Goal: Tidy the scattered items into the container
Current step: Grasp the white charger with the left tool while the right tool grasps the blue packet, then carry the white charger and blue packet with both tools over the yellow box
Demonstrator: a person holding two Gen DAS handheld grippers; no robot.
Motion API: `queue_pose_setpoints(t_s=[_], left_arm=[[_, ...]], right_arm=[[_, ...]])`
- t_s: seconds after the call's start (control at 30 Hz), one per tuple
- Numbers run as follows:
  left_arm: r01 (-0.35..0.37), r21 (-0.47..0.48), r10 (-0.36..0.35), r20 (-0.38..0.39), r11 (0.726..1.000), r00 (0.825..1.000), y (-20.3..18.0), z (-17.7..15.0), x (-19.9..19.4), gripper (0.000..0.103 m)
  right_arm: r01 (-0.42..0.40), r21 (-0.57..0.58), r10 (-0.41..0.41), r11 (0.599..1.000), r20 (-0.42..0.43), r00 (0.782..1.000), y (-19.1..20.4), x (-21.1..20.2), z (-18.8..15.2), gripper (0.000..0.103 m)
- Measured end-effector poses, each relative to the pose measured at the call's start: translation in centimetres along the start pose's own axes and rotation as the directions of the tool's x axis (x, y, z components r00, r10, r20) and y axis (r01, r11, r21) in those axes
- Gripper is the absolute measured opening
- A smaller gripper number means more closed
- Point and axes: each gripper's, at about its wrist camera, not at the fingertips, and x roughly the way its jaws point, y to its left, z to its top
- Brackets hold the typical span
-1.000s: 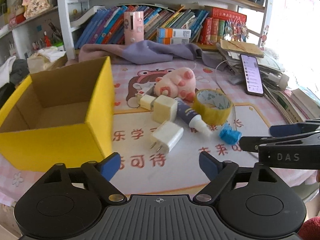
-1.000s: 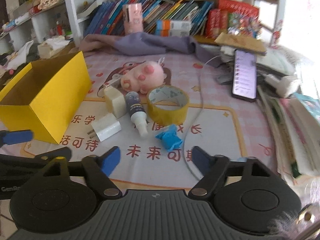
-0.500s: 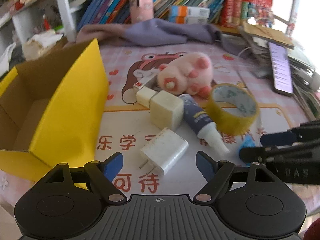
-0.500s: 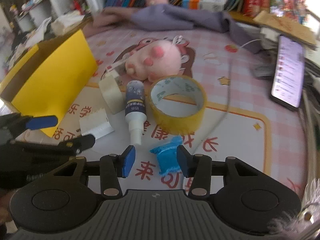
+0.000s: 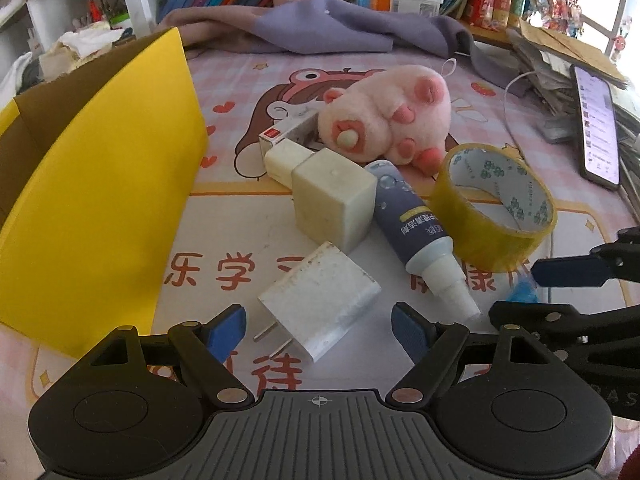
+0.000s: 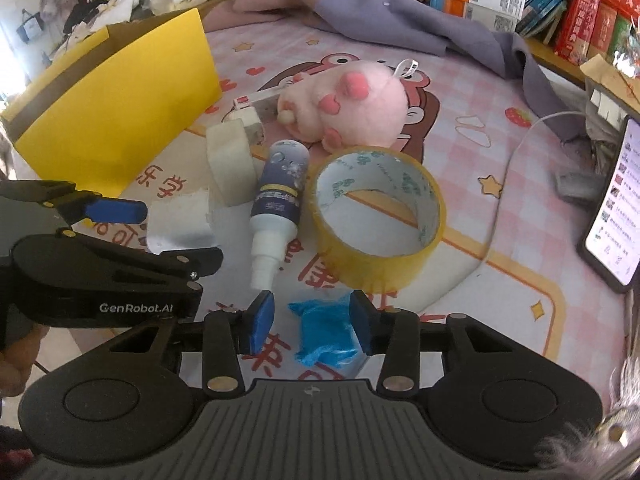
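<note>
Two-handed pickup on the pink cartoon-print desk mat (image 5: 240,80). The right gripper (image 6: 312,322) stands with its blue pads partly closed to either side of the crumpled blue plastic wrapper (image 6: 326,334), not visibly pressing it; the left gripper (image 5: 318,326) stands wide open around the plug end of the flat white wall charger (image 5: 320,300), touching nothing. To close well, each pair of pads should probably settle low to the mat and centre on its item: the wrapper is thin and likely to crush or slip, while the charger offers flat rigid faces, best gripped clear of its two metal prongs. The charger lies flat and scuffed, prongs pointing toward the camera, just beside the cream cube adapter (image 5: 332,200) and near the yellow cardboard box (image 5: 100,208) that stands open at the mat's left side. The wrapper lies toward the mat's near edge, just in front of the yellow roll of packing tape (image 6: 378,216) and beside the nozzle of the dark-labelled white bottle (image 6: 278,204).
</note>
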Motion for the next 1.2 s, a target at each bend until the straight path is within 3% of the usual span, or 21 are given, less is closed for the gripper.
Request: queue_pose_setpoints(t_s=[0.2,0.3,0.47,0.5,0.73,1.0,1.2], left_arm=[[-0.003,-0.021,0.003,-0.003,1.0,1.0,-0.2,0.1,0.4,0.08],[-0.007,-0.027,0.007,0.009,1.0,1.0,-0.2,0.2,0.2,0.065],[-0.008,-0.048,0.008,0.006,0.999,1.0,0.0,0.1,-0.2,0.064],[-0.01,-0.048,0.011,0.013,0.999,1.0,0.0,0.1,-0.5,0.064],[-0.011,-0.026,0.013,0.076,1.0,0.997,0.0,-0.4,-2.9,0.064],[0.041,0.0,-0.04,0.155,0.999,0.987,1.4,-0.9,-5.6,0.064],[0.085,0.078,-0.099,0.207,0.993,0.973,2.8,-1.8,-7.6,0.064]], right_arm=[[-0.017,-0.04,0.014,0.999,-0.062,0.998,-0.2,1.2,-0.5,0.047],[-0.021,-0.057,0.018,0.998,-0.056,0.998,-0.2,1.1,-0.5,0.039],[-0.036,-0.027,0.035,0.999,-0.024,0.999,-0.7,0.5,-0.6,0.036],[-0.037,-0.026,0.037,0.999,-0.011,0.999,-0.7,0.2,-0.5,0.029],[-0.041,0.006,0.041,0.999,0.021,0.999,-0.3,-0.4,-0.4,0.028],[-0.006,0.033,0.004,0.999,0.079,0.997,1.4,-2.2,-0.1,0.027],[0.048,0.084,-0.06,0.995,0.138,0.989,3.8,-4.1,-0.3,0.026]])
